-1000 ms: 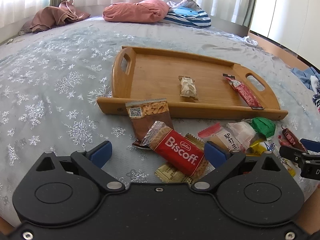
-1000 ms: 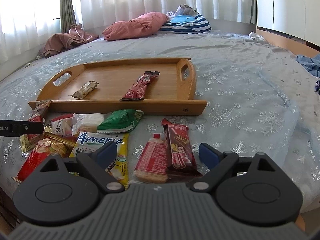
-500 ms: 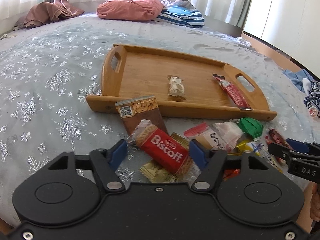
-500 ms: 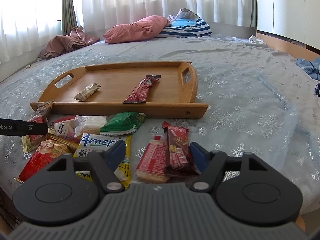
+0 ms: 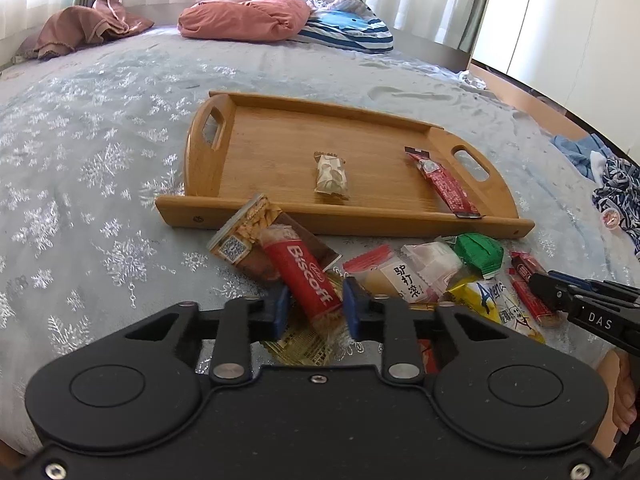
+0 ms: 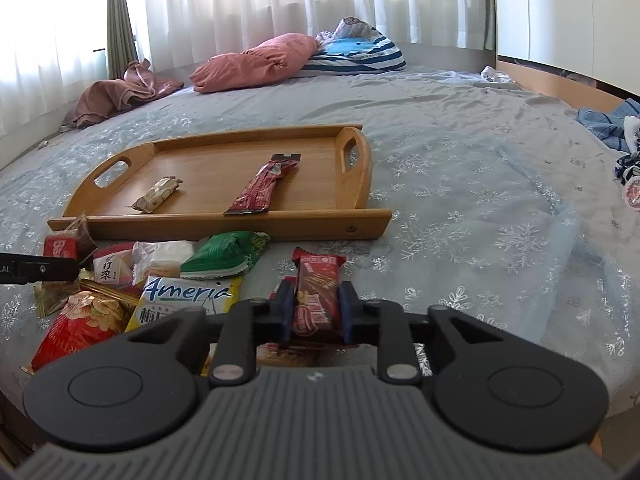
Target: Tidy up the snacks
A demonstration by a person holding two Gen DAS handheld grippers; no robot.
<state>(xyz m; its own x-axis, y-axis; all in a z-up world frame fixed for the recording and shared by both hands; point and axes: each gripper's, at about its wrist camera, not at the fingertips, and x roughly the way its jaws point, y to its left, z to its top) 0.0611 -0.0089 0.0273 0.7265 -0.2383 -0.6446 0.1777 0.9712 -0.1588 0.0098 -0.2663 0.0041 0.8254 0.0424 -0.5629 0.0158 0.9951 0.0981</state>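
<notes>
Wooden tray: the bamboo serving tray with cut-out handles [image 5: 280, 148] lies across the middle of both views on the pale snowflake-print bedspread [image 5: 80, 160], its long front rail facing the grippers.
On the tray: a small beige wrapped bar [image 5: 331, 177] near the centre and a long red stick sachet [image 5: 442, 181] toward the right handle in the left view; most of the floor is bare.
Left gripper: the left gripper [image 5: 313, 307], bottom centre of its view, has its blue pads pressed on the lower end of the red Biscoff biscuit packet [image 5: 307, 276], which slants up and left over a brown peanut-print packet [image 5: 248, 236].
Right gripper: the right gripper [image 6: 313, 311] clamps the dark red chocolate bar wrapper [image 6: 316, 292], held upright between the pads at lower centre.
Loose pile: a green foil packet [image 6: 224, 254], a yellow and white Ameria packet [image 6: 188, 298], a white and pink Chinese-lettered packet [image 6: 112, 266] and a red crinkled snack bag [image 6: 80, 320] crowd the lower left of the right view, just short of the rail.
Step in hand: both snacks look gripped but barely raised; probably the pick-up stage.
Next move: likely lift each high enough to pass the front rail, then carry forward to bare wood.
Edges and room: rail and raised handles are the obstacles; the widest open stretch is the tray's left half in the left view, and the bedspread at the right of the right view lies free.
</notes>
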